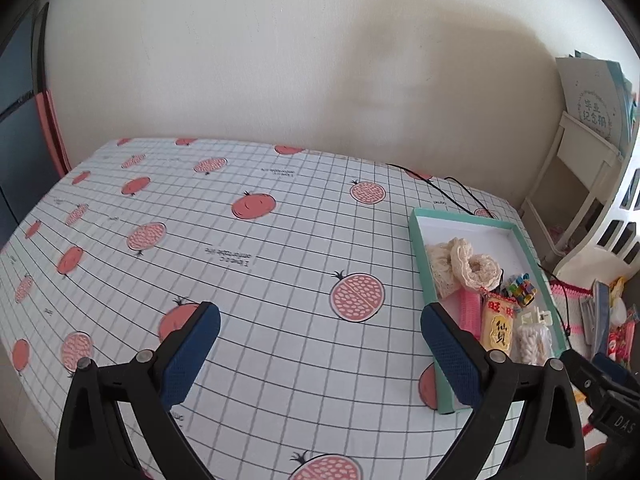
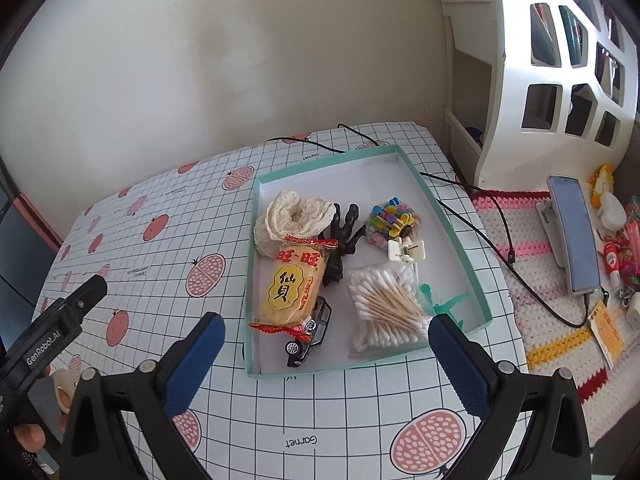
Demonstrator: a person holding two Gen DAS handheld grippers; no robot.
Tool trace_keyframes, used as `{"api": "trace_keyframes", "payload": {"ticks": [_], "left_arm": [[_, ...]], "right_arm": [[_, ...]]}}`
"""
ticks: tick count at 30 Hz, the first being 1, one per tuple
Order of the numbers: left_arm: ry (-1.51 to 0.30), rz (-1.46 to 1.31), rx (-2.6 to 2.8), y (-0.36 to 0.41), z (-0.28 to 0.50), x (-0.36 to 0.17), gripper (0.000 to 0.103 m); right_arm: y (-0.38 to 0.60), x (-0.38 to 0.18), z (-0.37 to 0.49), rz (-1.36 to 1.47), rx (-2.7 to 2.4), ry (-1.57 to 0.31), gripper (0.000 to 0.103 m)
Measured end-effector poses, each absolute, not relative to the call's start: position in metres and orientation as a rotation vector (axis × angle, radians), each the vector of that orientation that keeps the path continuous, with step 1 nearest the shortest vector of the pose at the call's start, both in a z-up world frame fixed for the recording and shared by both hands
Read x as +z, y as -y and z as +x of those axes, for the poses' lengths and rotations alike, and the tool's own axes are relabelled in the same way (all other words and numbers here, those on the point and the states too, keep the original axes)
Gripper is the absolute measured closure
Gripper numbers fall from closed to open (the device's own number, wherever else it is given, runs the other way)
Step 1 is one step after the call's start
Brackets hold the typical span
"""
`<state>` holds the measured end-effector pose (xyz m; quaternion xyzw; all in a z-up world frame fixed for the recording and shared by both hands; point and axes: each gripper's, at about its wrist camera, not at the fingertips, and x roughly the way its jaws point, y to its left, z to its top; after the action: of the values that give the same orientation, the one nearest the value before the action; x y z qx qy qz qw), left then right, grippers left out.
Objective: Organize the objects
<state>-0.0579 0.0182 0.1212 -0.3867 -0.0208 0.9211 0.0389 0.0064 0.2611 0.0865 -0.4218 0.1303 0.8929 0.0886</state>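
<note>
Blue-padded fingers fill the bottom of both views, and both tools are spread wide with nothing between the pads. Right gripper (image 2: 326, 356) hangs just short of the teal box (image 2: 456, 240), which sits on the pomegranate-print tablecloth (image 2: 160, 280) straight ahead of it. Left gripper (image 1: 320, 344) is off over bare cloth, with the same box (image 1: 424, 264) out past its right finger, so the right hand looks the nearer one for any pick.

Inside the box, the yellow rice-cracker packet (image 2: 290, 286) lies closest to the right tool's left finger, its long axis running roughly away from the camera, tilted slightly right at the far end. It rests partly on the black toy car (image 2: 310, 338), which pokes out at the near wall. Beside it, the bag of cotton swabs (image 2: 386, 308) lies with the sticks angled toward the near right corner. Farther back sit the cream lace roll (image 2: 294, 216), a black figure (image 2: 344, 236) and coloured clips (image 2: 390, 218).

My read: a forward reach by the right tool meets the packet almost end-on, so a wrist turn seems needed to close across its narrow width.
</note>
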Motion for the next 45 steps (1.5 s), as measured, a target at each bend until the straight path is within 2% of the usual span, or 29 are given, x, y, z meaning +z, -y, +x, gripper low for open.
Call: {"api": "trace_keyframes", "payload": {"ticks": [15,33,45], "left_arm": [[0.03,-1.096,2.835,0.005,-0.003,0.118,0.003],[-0.011,-1.351,2.749,0.016,0.019,0.028,0.003],[-0.057,-1.449,2.721,0.018,0.014,-0.003,0.003]], "right_arm": [[-0.22,0.085,0.053,-1.188,2.71,-0.31,0.0],[-0.207,0.006,0.068,-1.341,2.594,-0.282,0.0],[-0.212,-0.028,0.067,-1.397,2.508,-0.213,0.0]]}}
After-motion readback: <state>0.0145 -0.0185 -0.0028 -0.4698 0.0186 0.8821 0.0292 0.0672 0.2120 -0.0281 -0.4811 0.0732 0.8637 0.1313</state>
